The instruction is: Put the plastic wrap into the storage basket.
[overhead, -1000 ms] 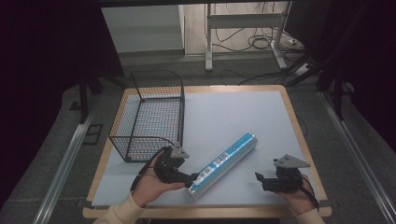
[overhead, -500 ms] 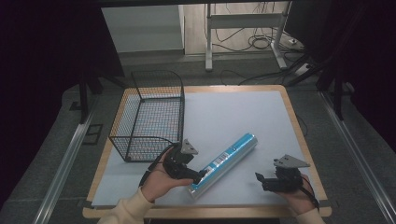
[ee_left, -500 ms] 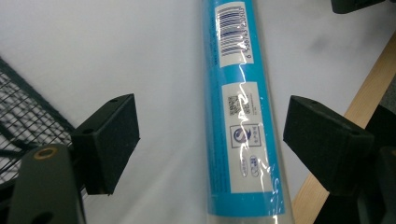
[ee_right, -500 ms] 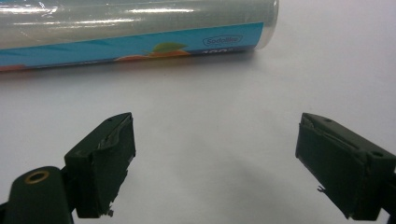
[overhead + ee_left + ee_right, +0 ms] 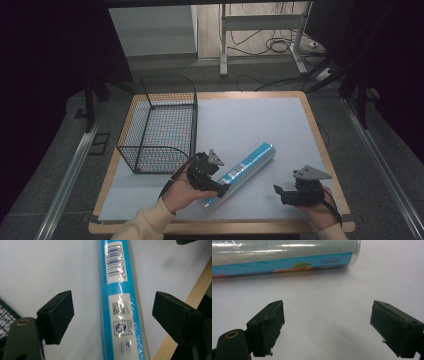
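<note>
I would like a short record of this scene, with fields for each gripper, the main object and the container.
left gripper: open, fingers either side of the roll, not closed on it
right gripper: open, apart from the roll
object: blue cling film roll, lying diagonally on the table
container: black wire basket, left of the roll

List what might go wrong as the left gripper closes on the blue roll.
1. The roll is round with a glossy wrap, and the left gripper straddles it with jaws open and apart from it; it may slip or roll as they close.
2. The grip sits near the roll's near end in the high view, so the long far end may droop on lifting.
3. The wire basket stands close by; a swinging roll could hit its rim.
</note>
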`<action>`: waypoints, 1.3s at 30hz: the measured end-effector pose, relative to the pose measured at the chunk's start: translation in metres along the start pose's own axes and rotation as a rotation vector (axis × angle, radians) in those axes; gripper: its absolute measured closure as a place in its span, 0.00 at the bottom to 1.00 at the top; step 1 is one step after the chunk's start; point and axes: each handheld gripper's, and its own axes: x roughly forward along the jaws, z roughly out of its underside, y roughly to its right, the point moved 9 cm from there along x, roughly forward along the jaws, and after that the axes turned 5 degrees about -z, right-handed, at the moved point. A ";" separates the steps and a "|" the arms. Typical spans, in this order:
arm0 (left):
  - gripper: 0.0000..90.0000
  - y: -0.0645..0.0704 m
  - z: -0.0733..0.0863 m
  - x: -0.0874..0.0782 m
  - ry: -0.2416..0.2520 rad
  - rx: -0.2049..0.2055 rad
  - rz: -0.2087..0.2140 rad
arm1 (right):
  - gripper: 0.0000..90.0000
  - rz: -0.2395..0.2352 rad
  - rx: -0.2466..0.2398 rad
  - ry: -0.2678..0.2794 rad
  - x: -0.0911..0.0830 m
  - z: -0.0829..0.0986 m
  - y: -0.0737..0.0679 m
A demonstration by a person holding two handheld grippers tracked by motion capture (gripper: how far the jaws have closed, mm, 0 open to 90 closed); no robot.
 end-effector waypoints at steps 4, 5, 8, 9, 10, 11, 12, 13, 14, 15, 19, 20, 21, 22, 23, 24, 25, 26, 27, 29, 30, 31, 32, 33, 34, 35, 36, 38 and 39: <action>0.19 0.005 -0.005 0.005 -0.014 0.011 0.006 | 0.14 0.000 0.000 -0.001 0.000 0.000 0.000; 0.19 0.006 -0.006 0.007 -0.015 0.011 0.009 | 0.14 0.000 0.000 -0.001 0.000 0.000 0.000; 0.18 0.008 -0.010 0.011 -0.021 0.010 0.011 | 0.14 0.000 0.001 0.001 0.000 0.000 0.000; 0.18 0.008 -0.011 0.013 -0.024 0.010 0.009 | 0.14 -0.001 0.001 0.000 0.000 0.000 0.000; 0.18 0.009 -0.012 0.015 -0.031 0.012 0.009 | 0.14 -0.001 -0.001 -0.001 0.000 0.000 0.000; 0.18 0.009 -0.013 0.016 -0.035 0.014 0.009 | 0.14 -0.002 -0.002 -0.002 0.000 0.000 0.000; 0.18 0.010 -0.014 0.018 -0.039 0.015 0.009 | 0.14 -0.001 -0.005 -0.001 0.000 0.000 0.000; 0.18 0.010 -0.015 0.019 -0.047 0.013 0.010 | 0.14 0.000 -0.006 -0.001 0.000 0.000 0.000; 0.17 0.011 -0.017 0.021 -0.049 0.012 0.011 | 0.14 0.001 -0.007 -0.001 0.000 0.000 0.000; 0.17 0.011 -0.018 0.022 -0.054 0.012 0.012 | 0.14 0.000 -0.008 -0.002 0.000 0.000 0.000; 0.17 0.013 -0.023 0.028 -0.066 0.012 0.015 | 0.14 0.001 -0.009 -0.001 0.000 0.000 0.000; 0.17 0.013 -0.025 0.030 -0.068 0.010 0.013 | 0.14 0.001 -0.008 -0.003 0.000 0.000 0.000; 0.17 0.013 -0.026 0.031 -0.073 0.009 0.012 | 0.14 0.000 -0.009 -0.004 0.000 0.000 0.000; 0.17 0.013 -0.027 0.033 -0.079 0.009 0.014 | 0.14 0.000 -0.007 -0.005 0.000 0.000 0.000; 0.17 0.013 -0.029 0.035 -0.082 0.006 0.014 | 0.14 0.000 -0.008 -0.005 0.000 0.000 0.000; 0.17 0.013 -0.030 0.037 -0.091 0.008 0.012 | 0.14 0.001 -0.010 -0.002 0.000 0.000 0.000; 0.17 0.013 -0.032 0.039 -0.094 0.008 0.012 | 0.14 0.001 -0.007 -0.005 0.000 0.000 0.000; 0.17 0.013 -0.033 0.041 -0.104 0.008 0.015 | 0.14 0.001 -0.007 -0.005 0.000 0.000 0.000; 0.17 0.014 -0.034 0.043 -0.113 0.013 0.017 | 0.14 0.001 -0.009 -0.003 0.000 0.000 0.000; 0.17 0.015 -0.036 0.047 -0.137 0.031 0.015 | 0.14 0.002 -0.008 -0.002 0.000 0.000 0.001; 0.17 0.015 -0.037 0.049 -0.144 0.033 0.014 | 0.14 0.002 -0.011 -0.004 0.000 0.000 0.001; 0.17 0.015 -0.038 0.050 -0.149 0.034 0.011 | 0.14 0.005 -0.013 -0.004 0.000 0.000 0.001; 0.17 0.015 -0.038 0.052 -0.159 0.035 0.009 | 0.14 0.005 -0.012 -0.003 0.000 0.000 0.001; 0.16 0.015 -0.039 0.055 -0.172 0.035 0.012 | 0.14 0.003 -0.013 -0.004 0.000 0.000 0.001; 0.16 0.015 -0.039 0.057 -0.178 0.035 0.011 | 0.14 0.004 -0.012 -0.003 0.000 0.000 0.001; 0.16 0.015 -0.040 0.058 -0.184 0.034 0.011 | 0.14 0.003 -0.013 -0.005 0.000 0.000 0.001; 0.16 0.014 -0.040 0.061 -0.193 0.037 0.011 | 0.14 0.004 -0.013 -0.004 0.000 0.000 0.000; 0.16 0.014 -0.040 0.064 -0.205 0.032 0.008 | 0.14 0.004 -0.014 -0.006 0.000 0.000 0.000; 0.17 0.013 -0.040 0.066 -0.211 0.032 0.008 | 0.14 0.005 -0.014 -0.006 0.000 0.000 0.000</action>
